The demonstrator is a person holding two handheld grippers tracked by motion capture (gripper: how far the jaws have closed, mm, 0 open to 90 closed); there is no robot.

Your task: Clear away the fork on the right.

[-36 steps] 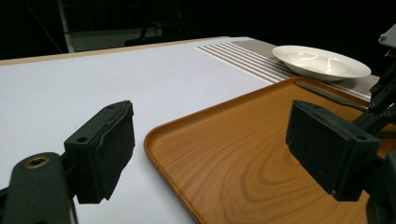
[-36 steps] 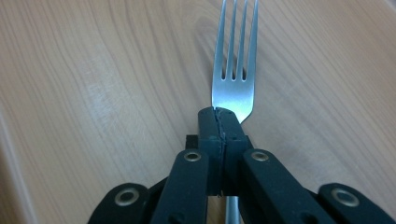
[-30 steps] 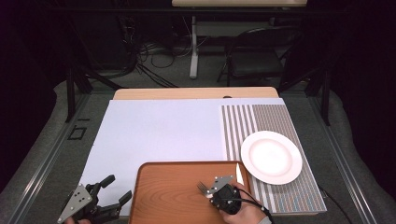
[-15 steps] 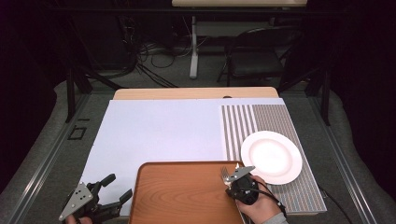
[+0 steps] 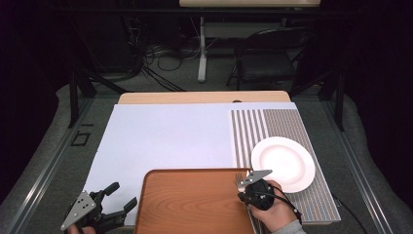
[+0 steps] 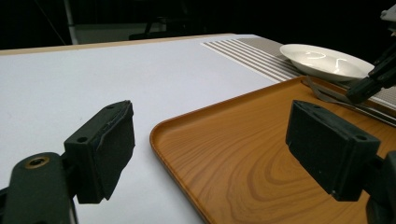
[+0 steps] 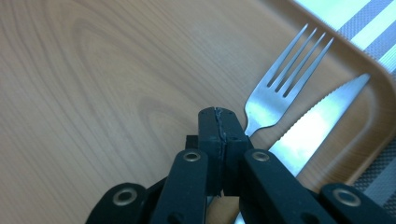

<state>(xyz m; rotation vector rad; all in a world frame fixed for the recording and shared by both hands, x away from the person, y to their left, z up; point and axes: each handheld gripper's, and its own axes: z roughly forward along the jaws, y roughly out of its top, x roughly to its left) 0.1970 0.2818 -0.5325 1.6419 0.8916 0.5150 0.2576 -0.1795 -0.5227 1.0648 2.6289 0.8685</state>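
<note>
A wooden tray (image 5: 195, 202) sat at the near edge of a white-covered table (image 5: 165, 136), with a striped mat (image 5: 272, 126) to its right and a white plate (image 5: 282, 163) resting on that mat. A fork (image 7: 280, 74) and a knife (image 7: 317, 121) lay side by side at the tray's right edge, tips pointing toward the plate.

The right gripper (image 7: 219, 126) hovered low over the tray's right side, just beside the fork's neck. Its jaws were pressed together, pad against pad, with nothing visible between them; the fork's handle ran under the gripper body, so whether the tips touched it could not be told. In the high view a hand (image 5: 272, 207) held this gripper (image 5: 243, 183) at the tray's right rim, close to the plate.

The left gripper (image 5: 119, 197) rested off the tray's left corner, above the white table. Its jaws stood wide apart and held nothing; its pads (image 6: 107, 144) framed the tray's near corner.

The step in hand looked like an approach to the cutlery, probably to lift the fork off the tray for a place setting by the plate. The next move would call for parting the right jaws, lowering them astride the fork's narrow neck, then closing firmly, since the thin, flat metal lay flush on the wood and close to the knife.
</note>
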